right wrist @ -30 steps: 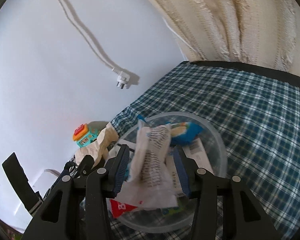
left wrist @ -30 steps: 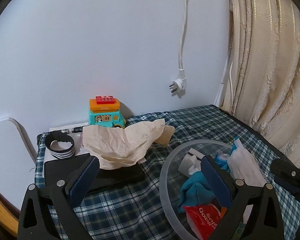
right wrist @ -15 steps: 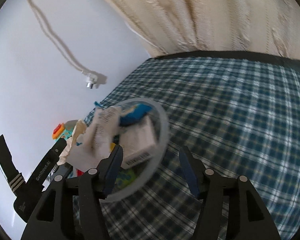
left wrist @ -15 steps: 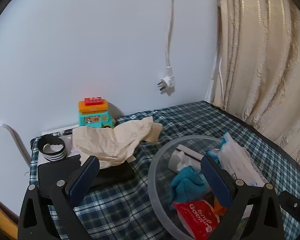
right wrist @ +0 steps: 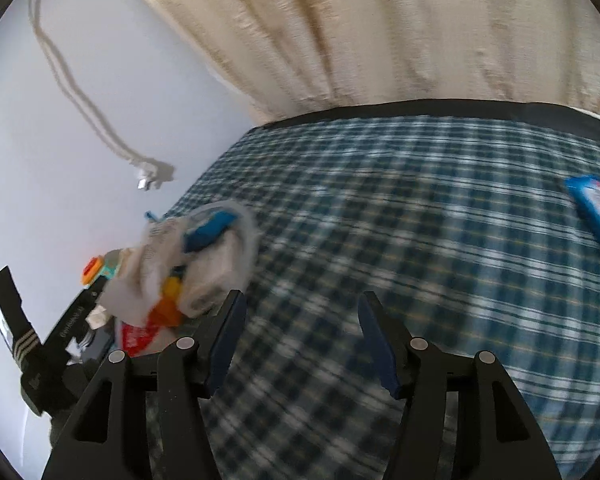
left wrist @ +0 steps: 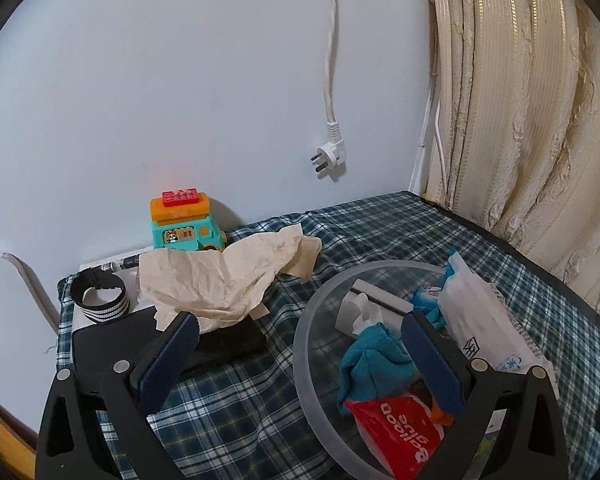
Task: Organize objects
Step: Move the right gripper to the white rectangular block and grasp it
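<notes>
Bare plaid cloth (right wrist: 420,220) lies open right of the bowl (left wrist: 312,320); crumpled paper (left wrist: 220,276) crowds its left

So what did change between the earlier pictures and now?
The right hand-held gripper let go of the white packet into the clear bowl, opened, and swung away toward the blue packet on the plaid cloth. The left hand-held gripper stayed open, and the toy truck and crumpled paper stayed put.

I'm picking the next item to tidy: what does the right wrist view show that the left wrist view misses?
Right wrist only: a blue packet lying alone on the plaid cloth, and the open, empty right tongs.
Left wrist only: the crumpled paper, striped band, and the left tongs, open.
Both: the clear bowl of items, toy bus, hanging plug and curtain.
</notes>
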A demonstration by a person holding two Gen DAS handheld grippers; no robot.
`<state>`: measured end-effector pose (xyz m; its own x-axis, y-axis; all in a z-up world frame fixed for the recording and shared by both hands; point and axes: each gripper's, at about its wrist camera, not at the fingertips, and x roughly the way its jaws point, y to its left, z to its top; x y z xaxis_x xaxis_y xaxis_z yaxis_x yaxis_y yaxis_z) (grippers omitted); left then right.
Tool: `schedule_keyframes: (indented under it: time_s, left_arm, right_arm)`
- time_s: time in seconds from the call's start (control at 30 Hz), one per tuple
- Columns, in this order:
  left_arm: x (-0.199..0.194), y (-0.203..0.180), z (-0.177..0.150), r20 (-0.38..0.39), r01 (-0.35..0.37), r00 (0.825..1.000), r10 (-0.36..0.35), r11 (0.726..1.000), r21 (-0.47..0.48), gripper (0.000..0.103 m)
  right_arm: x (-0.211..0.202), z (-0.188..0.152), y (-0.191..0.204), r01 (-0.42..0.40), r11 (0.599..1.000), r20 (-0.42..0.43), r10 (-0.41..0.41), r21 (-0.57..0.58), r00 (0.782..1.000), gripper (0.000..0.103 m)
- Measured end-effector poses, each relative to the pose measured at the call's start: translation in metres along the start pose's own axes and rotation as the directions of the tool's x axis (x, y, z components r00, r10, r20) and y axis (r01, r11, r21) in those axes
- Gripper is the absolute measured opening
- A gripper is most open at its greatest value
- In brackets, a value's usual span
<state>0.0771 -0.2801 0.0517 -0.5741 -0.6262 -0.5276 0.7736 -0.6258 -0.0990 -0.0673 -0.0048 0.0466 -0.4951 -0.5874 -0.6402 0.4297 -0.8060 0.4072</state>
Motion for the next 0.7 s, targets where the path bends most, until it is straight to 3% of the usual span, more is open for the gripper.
schedule_keyframes:
  time_s: [0.17, 0.4, 0.57, 0.7]
  left_arm:
    - [0.002, -0.002, -0.001, -0.004, -0.022, 1.0, 0.022, 1.0, 0.013, 0.103]
    - [0.002, -0.007, -0.003, 0.002, -0.055, 0.999, 0.055, 0.998, 0.043, 0.103]
    - [0.001, -0.013, -0.005, 0.002, -0.051, 0.999, 0.051, 0.996, 0.075, 0.103]
    - [-0.004, -0.016, -0.004, 0.005, -0.042, 0.999, 0.041, 0.995, 0.092, 0.103]
  right_arm:
    - [-0.033, -0.005, -0.039, 0.112, 0.994, 0.051, -0.113, 0.017, 0.992, 0.061]
    - [-0.08, -0.012, -0.11, 0.223, 0.962, 0.084, -0.237, 0.155, 0.968, 0.064]
    - [-0.114, -0.014, -0.148, 0.309, 0.927, 0.115, -0.338, 0.212, 0.934, 0.066]
    - [-0.143, -0.016, -0.174, 0.39, 0.89, 0.14, -0.428, 0.234, 0.893, 0.07]
